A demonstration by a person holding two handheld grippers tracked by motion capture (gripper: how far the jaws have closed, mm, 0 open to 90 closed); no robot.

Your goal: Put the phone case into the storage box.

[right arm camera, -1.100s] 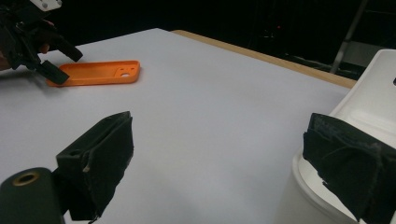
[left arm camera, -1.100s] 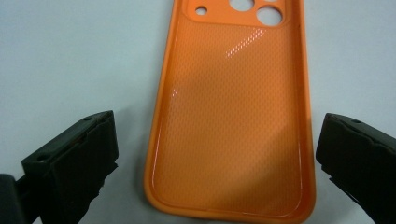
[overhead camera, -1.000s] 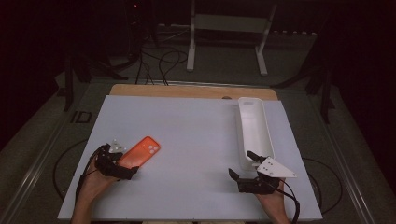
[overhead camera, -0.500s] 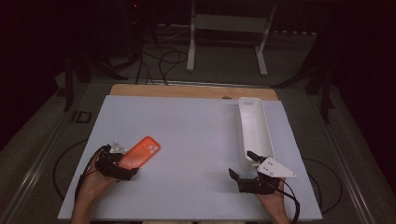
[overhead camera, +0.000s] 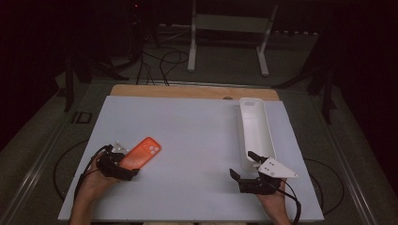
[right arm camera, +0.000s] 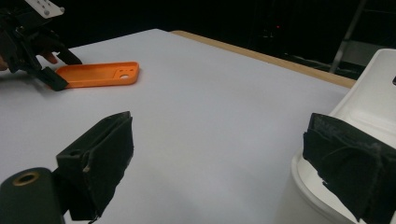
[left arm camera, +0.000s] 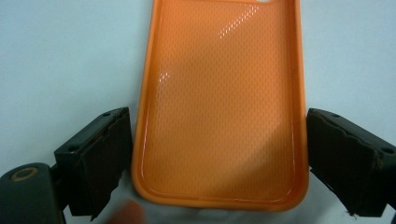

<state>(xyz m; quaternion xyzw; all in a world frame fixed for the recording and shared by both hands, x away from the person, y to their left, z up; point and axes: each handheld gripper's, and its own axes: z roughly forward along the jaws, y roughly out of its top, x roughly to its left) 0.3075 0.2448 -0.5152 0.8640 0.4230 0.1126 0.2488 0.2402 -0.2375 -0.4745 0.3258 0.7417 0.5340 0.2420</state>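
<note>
Orange phone case (left arm camera: 219, 102) unmoved; left gripper (left arm camera: 219, 163) jaws just closing around it

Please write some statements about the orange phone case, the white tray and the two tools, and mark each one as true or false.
1. The orange phone case lies between the jaws of the left tool, hollow side up. True; those jaws have just been closing in on it, and thin gaps remain beside the case.
2. The right tool grips the phone case. False: its jaws are open and hold nothing.
3. The white tray lies on the right part of the table. True.
4. The phone case lies inside the tray. False: it lies on the table surface, far from the tray.
5. The tray is round. False: it is long and narrow.
</note>
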